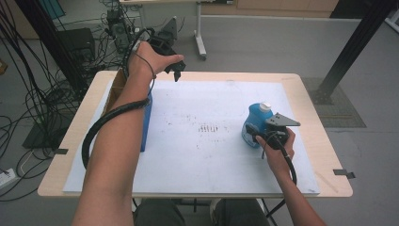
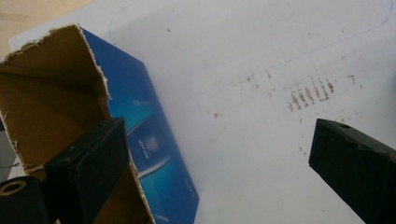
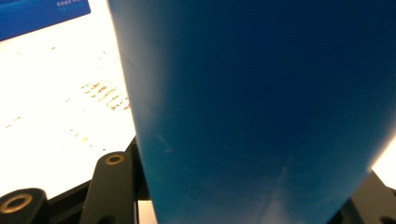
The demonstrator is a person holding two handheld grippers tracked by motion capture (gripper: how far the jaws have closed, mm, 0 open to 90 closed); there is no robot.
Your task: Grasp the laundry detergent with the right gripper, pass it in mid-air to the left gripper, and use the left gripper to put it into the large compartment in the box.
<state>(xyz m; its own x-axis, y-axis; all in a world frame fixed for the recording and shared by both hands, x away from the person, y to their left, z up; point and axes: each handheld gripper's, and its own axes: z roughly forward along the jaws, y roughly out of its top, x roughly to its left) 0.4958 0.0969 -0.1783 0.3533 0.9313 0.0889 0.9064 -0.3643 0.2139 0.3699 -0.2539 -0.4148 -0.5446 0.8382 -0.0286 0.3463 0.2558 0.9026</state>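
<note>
Blue plastic bottle, smooth-walled, clamped between right gripper jaws

Even, soft daylight from above in my high view, faint shadows under my arms, slightly soft focus. My right gripper view is blown out white on the sheet, with the blue bottle dark and blurred up close. My left gripper view is hazy, with mild glare on paper.

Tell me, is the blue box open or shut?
Open. The box has its top torn away, and the left gripper view looks into its bare brown cardboard inside.
</note>
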